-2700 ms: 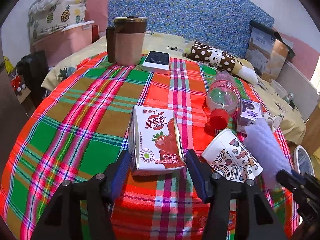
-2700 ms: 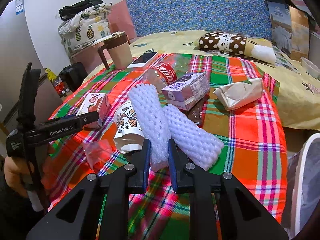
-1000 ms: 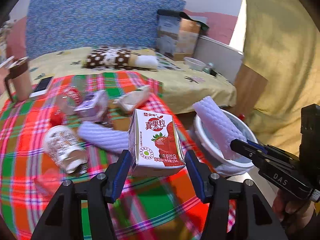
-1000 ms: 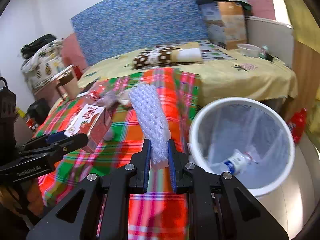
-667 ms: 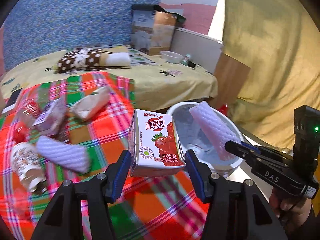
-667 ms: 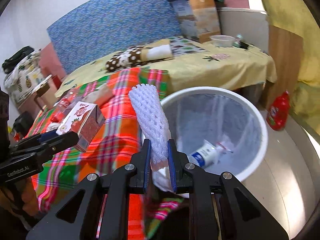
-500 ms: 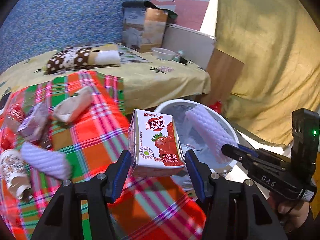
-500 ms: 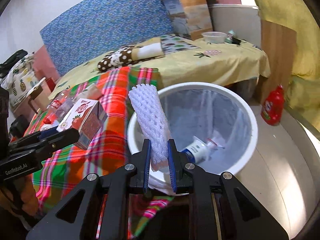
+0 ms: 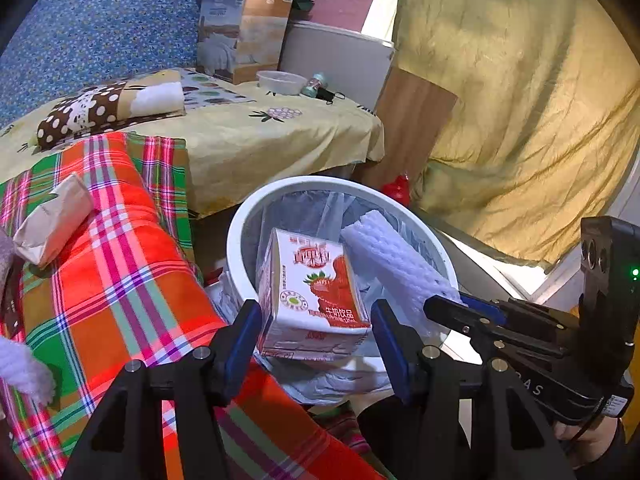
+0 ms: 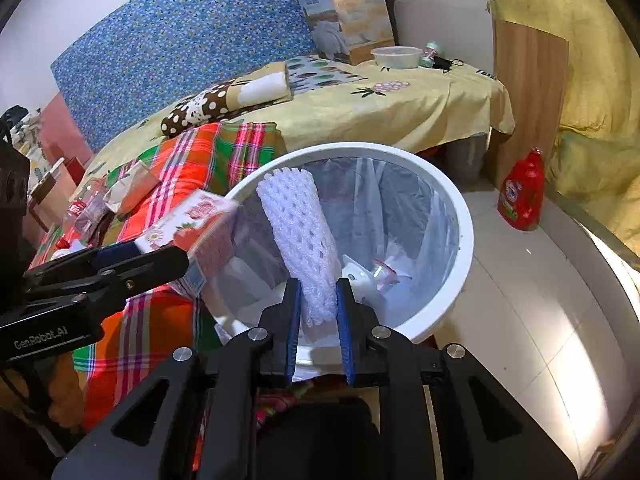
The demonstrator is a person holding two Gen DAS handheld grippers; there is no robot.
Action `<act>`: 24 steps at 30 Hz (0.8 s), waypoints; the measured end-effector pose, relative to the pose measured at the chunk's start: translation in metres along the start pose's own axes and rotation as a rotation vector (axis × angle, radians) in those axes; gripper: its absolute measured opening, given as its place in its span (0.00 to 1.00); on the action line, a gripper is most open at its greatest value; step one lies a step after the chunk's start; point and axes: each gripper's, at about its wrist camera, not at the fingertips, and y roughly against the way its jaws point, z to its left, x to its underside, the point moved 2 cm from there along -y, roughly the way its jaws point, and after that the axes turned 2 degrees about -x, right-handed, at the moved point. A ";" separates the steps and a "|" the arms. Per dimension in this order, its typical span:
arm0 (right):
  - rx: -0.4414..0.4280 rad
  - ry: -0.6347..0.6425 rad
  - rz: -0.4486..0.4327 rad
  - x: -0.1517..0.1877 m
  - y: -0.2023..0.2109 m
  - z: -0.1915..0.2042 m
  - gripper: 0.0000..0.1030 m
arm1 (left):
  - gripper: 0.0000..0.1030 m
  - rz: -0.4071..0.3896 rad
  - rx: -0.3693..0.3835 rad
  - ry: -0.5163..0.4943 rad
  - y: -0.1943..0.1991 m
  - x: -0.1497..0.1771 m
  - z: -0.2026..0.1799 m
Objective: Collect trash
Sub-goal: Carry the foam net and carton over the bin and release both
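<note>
A white trash bin (image 9: pixel 234 240) with a clear liner stands on the floor beside the plaid table. My left gripper (image 9: pixel 314 308) hangs over its near rim. A strawberry milk carton (image 9: pixel 312 284) sits between the jaws, blurred and tipped forward, with a thin gap at the right pad. The right wrist view shows the same carton (image 10: pixel 188 220) blurred over the bin's rim (image 10: pixel 464 224). My right gripper (image 10: pixel 318 288) pinches the lower end of a white foam net (image 10: pixel 296 224) above the bin's mouth. Its jaws are opening, and the pads still touch the net.
The plaid table (image 9: pixel 120 264) holds a paper packet (image 9: pixel 52 216) and another foam net (image 9: pixel 20 368). A tube and wrappers (image 10: pixel 360 276) lie in the bin. A red bottle (image 10: pixel 520 196) stands on the tiled floor. A bed (image 10: pixel 380 108) and a wooden board (image 10: pixel 528 92) lie behind.
Both grippers swung from above the table to above the bin and dipped. The carton, sharp and square between the left jaws before, is now blurred and tilted.
</note>
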 end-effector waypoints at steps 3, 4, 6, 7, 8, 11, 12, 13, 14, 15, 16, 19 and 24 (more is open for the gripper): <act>0.005 -0.009 0.002 0.000 0.000 -0.003 0.20 | 0.56 0.011 0.013 -0.007 -0.006 0.000 -0.002; 0.005 -0.012 0.006 0.000 -0.001 -0.004 0.21 | 0.56 0.015 0.015 -0.007 -0.007 0.000 -0.002; 0.003 -0.009 0.016 0.001 -0.004 -0.004 0.23 | 0.56 0.017 0.023 -0.006 -0.009 0.000 -0.003; 0.006 -0.007 0.018 0.001 -0.004 -0.004 0.28 | 0.56 0.015 0.024 -0.005 -0.009 -0.001 -0.003; 0.008 -0.007 0.017 0.001 -0.005 -0.004 0.37 | 0.56 0.013 0.024 -0.006 -0.010 -0.002 -0.003; 0.003 -0.018 0.011 0.001 -0.004 -0.005 0.49 | 0.56 0.003 0.015 -0.008 -0.009 -0.004 -0.003; 0.005 -0.017 0.010 0.001 -0.003 -0.005 0.49 | 0.56 -0.001 0.011 -0.008 -0.009 -0.004 -0.003; 0.008 -0.015 0.010 0.000 -0.003 -0.005 0.49 | 0.56 -0.001 0.006 -0.003 -0.009 -0.004 -0.002; 0.012 -0.015 0.009 0.000 -0.003 -0.005 0.49 | 0.57 0.000 0.002 0.001 -0.009 -0.004 -0.001; 0.015 -0.017 0.006 0.000 -0.002 -0.006 0.49 | 0.57 0.000 -0.003 0.006 -0.008 -0.003 0.000; 0.014 -0.019 0.004 0.000 -0.001 -0.006 0.49 | 0.59 -0.003 -0.002 0.010 -0.008 -0.003 0.001; 0.016 -0.022 -0.001 0.000 0.000 -0.006 0.49 | 0.64 -0.010 0.003 0.021 -0.006 -0.004 0.003; 0.004 -0.012 -0.017 0.000 0.006 -0.001 0.49 | 0.64 -0.038 0.005 0.032 0.007 -0.003 0.005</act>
